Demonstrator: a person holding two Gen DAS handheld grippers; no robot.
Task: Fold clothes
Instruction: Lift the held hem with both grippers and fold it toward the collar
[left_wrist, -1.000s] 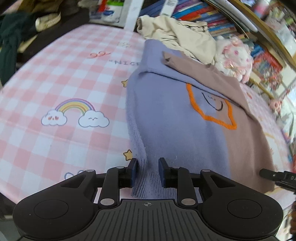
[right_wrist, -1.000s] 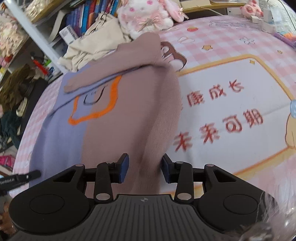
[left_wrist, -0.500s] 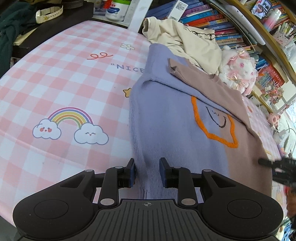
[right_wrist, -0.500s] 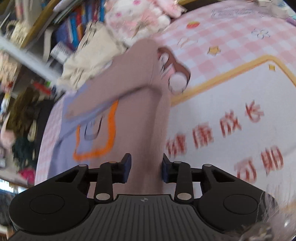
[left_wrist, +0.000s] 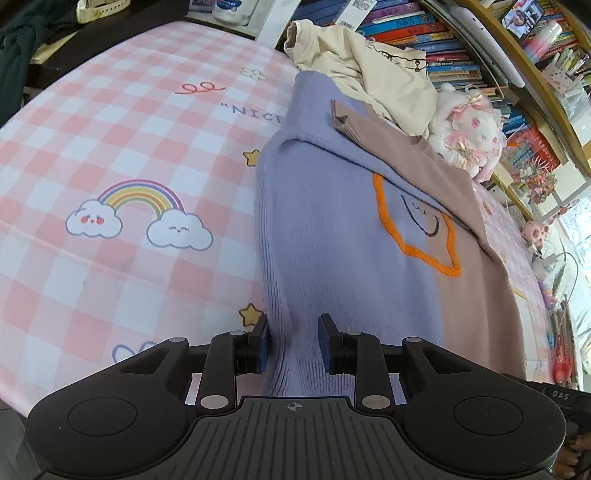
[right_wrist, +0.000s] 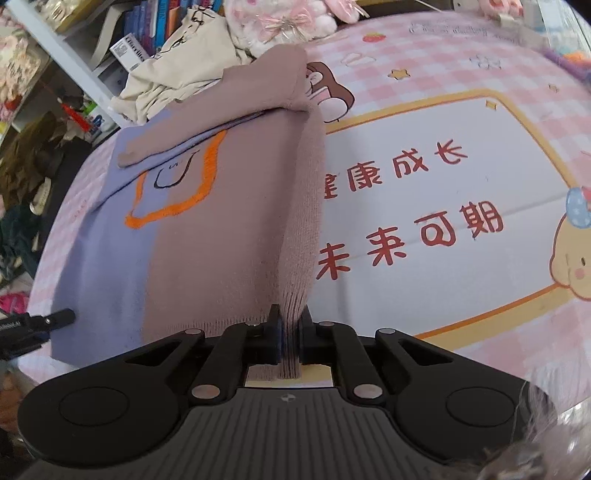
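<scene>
The two-tone knitted sweater (left_wrist: 343, 236), lilac on one half and dusty brown on the other with an orange outline stitched across the chest, lay spread on the worktop (left_wrist: 122, 147), which was covered by a pink checked cloth printed with a rainbow and clouds. Both sleeves were already laid in across the body, the brown one crossing over the lilac shoulder. The left tool (left_wrist: 293, 341) stood with its jaws apart on either side of the ribbed lilac hem corner, the knit rising between the pads without being pinched. The right tool (right_wrist: 290, 334) was pressed together on the brown hem corner, a narrow pleat of ribbing gathered and lifted between its jaws. The fabric looked soft, thick and light; it drooped in a loose ridge from the right grip and would likely sag in the middle if carried by two corners alone, and the fuzzy surface should cling to itself rather than slide. The ribbed hem seemed the sound place to hold, being denser and less stretchy than the body, with one grip near each bottom corner so the edge stays level. A bite too shallow might slip off the ribbing, and one too deep could catch both layers unevenly. A crumpled cream garment (left_wrist: 373, 74) and a plush rabbit (left_wrist: 469, 136) sat just beyond the collar end, near enough to snag a fold brought forward.
</scene>
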